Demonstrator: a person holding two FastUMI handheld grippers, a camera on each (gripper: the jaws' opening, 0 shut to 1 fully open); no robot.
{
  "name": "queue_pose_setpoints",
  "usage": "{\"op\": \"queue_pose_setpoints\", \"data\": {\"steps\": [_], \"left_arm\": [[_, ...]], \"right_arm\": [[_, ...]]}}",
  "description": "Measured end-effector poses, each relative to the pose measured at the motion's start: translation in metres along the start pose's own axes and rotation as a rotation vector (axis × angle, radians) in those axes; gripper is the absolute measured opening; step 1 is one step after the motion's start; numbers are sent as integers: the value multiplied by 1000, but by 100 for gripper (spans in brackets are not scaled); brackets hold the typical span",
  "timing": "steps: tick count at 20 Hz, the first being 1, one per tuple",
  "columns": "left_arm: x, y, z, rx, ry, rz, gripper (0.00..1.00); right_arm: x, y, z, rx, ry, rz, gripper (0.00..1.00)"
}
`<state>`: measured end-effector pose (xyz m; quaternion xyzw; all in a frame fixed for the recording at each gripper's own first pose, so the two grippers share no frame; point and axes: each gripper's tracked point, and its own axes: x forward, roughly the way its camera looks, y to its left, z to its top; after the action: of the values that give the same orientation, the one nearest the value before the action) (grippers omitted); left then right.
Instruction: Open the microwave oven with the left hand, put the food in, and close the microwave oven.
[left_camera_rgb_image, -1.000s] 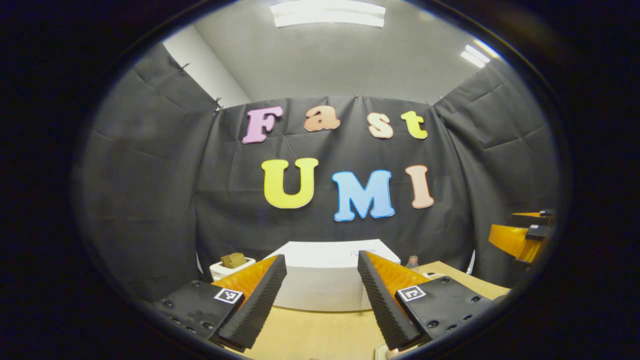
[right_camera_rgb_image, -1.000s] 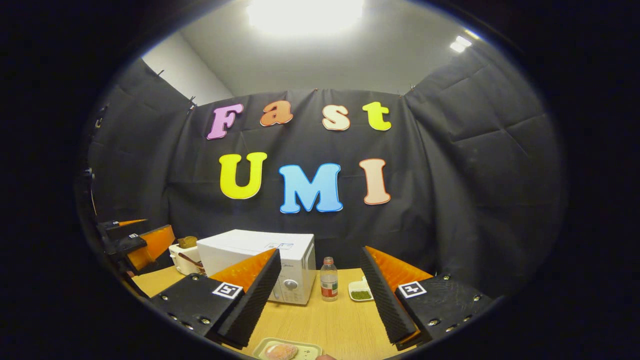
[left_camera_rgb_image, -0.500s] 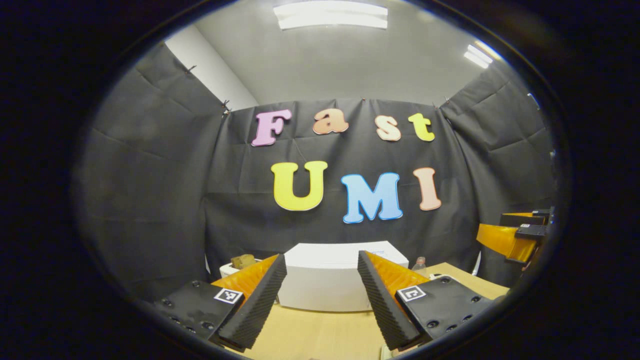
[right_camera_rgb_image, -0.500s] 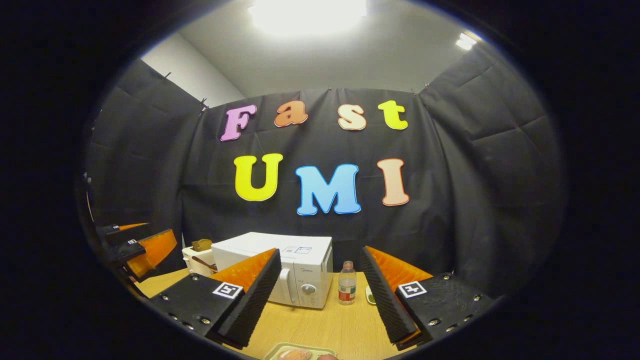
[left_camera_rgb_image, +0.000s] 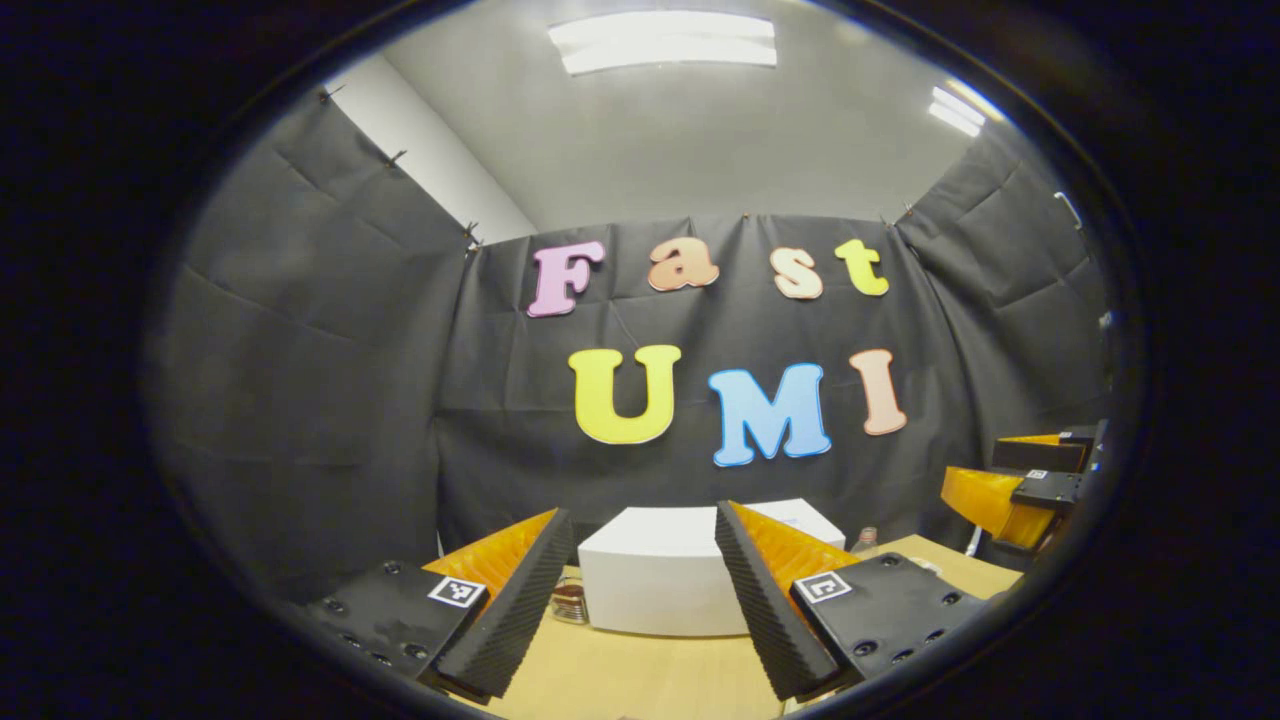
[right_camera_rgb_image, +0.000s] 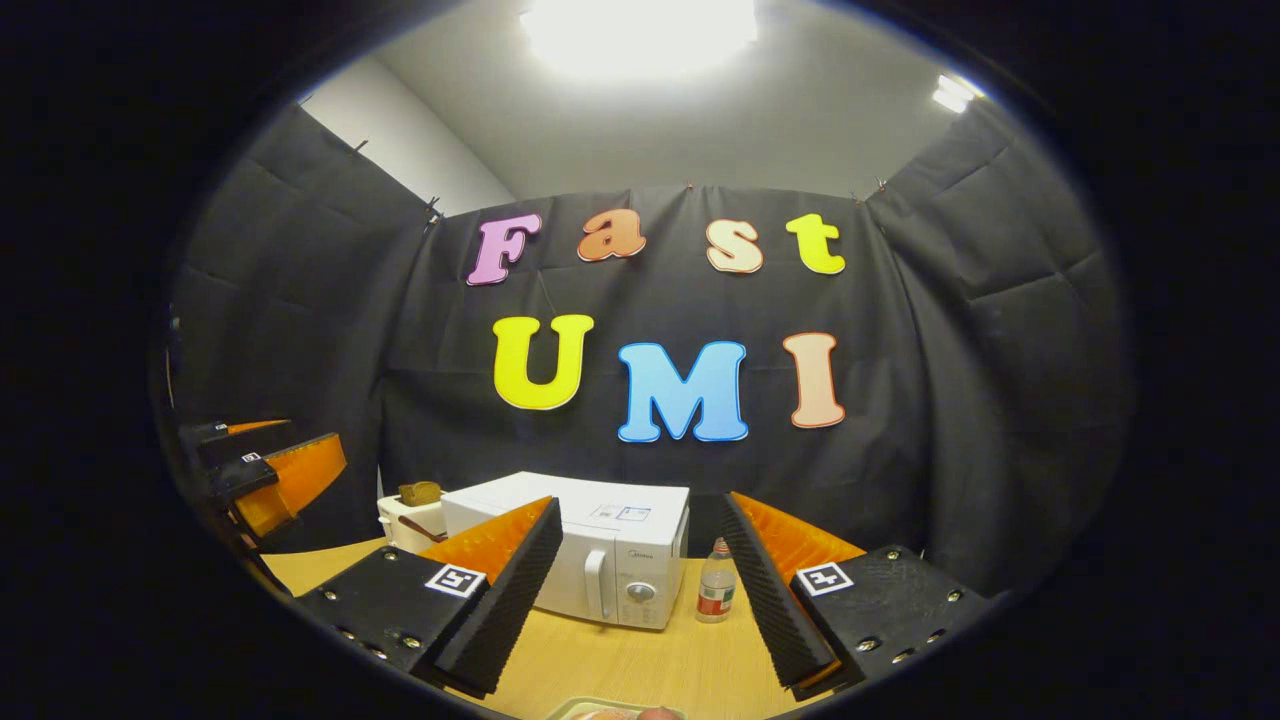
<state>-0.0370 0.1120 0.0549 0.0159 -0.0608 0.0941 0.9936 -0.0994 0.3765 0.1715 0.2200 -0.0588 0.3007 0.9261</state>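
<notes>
The white microwave (right_camera_rgb_image: 590, 555) stands at the back of the wooden table (right_camera_rgb_image: 640, 665), door shut, its handle (right_camera_rgb_image: 597, 597) and knob facing me. In the left gripper view the microwave (left_camera_rgb_image: 665, 585) sits straight ahead between my fingers. My left gripper (left_camera_rgb_image: 642, 515) is open and holds nothing; it hovers short of the oven. My right gripper (right_camera_rgb_image: 640, 500) is open too, above the table's front. A pale tray with the food (right_camera_rgb_image: 610, 712) peeks in at the bottom edge. Each gripper shows in the other's view: the left gripper (right_camera_rgb_image: 270, 455) at the left, the right gripper (left_camera_rgb_image: 1005, 470) at the right.
A clear bottle (right_camera_rgb_image: 715, 593) with a red label stands just right of the microwave. A white toaster (right_camera_rgb_image: 410, 520) with bread in it sits to the left. A small jar-like thing (left_camera_rgb_image: 570, 602) stands left of the oven. Black cloth walls close in the booth.
Both views have swung left, so the microwave has slid right in them. The toaster has left the left gripper view. Both grippers stay open.
</notes>
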Motion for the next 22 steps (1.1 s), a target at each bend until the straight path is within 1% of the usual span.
{"op": "queue_pose_setpoints", "data": {"steps": [3, 7, 11, 13, 16, 18, 20, 22], "left_arm": [[-2, 4, 14, 5, -21, 10, 96], [-12, 7, 26, 18, -45, 23, 96], [-37, 29, 28, 28, -48, 51, 96], [-38, 33, 24, 25, -35, 58, 96], [-33, 34, 18, 19, -20, 52, 96], [-25, 26, 11, 14, -14, 23, 96], [-10, 14, -4, 0, -1, -27, 96], [6, -7, -26, -24, 28, -94, 96]], "right_arm": [[6, 25, 1, -16, -2, 58, 97], [10, 58, 9, -1, -23, 128, 97], [6, 79, 7, 4, -24, 169, 97], [3, 84, 4, 4, -12, 175, 97], [3, 82, 3, 4, -2, 166, 97], [3, 75, 5, -1, -9, 136, 97], [2, 60, 5, -9, -5, 80, 97], [-2, 42, 5, -29, 0, 11, 97]]}}
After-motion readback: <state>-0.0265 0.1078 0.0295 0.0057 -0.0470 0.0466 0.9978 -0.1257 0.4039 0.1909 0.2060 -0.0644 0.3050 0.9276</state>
